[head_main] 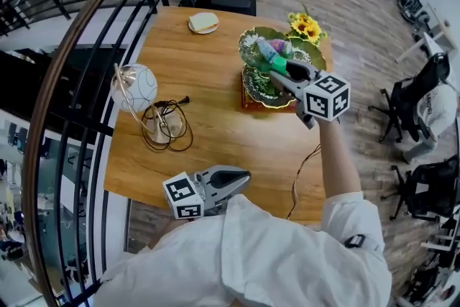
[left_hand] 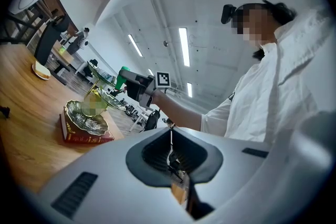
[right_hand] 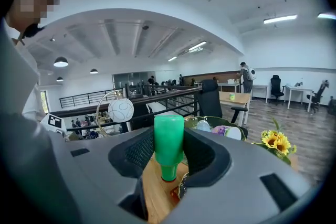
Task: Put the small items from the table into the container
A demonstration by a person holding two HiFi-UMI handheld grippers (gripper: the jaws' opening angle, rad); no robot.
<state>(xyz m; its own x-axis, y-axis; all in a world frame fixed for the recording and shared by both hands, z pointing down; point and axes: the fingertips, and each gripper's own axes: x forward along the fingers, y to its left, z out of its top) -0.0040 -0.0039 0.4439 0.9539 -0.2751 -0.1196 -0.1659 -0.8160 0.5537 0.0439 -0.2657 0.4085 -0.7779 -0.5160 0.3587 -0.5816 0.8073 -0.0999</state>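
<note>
Right gripper (right_hand: 169, 157) is clamping the green bottle (right_hand: 168, 145) mid-body, cap down, over the tiered dish (head_main: 249, 37) far right. Likely light, stiff, slick plastic. Left gripper (head_main: 241, 177) is sitting closed, empty, near edge.

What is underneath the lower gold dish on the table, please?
A flat red block, perhaps a book, lies beneath the gold dish; the dish covers its top, so only its edges show.

- A tiered dish (head_main: 253, 47) is standing on a book (head_main: 248, 106) at the right side of the desk (head_main: 215, 126).
- Sunflowers (head_main: 305, 26) are sitting just behind the dish.
- A lamp (head_main: 134, 88) is standing at the left edge.
- A plate (head_main: 204, 23) is lying at the far edge.
</note>
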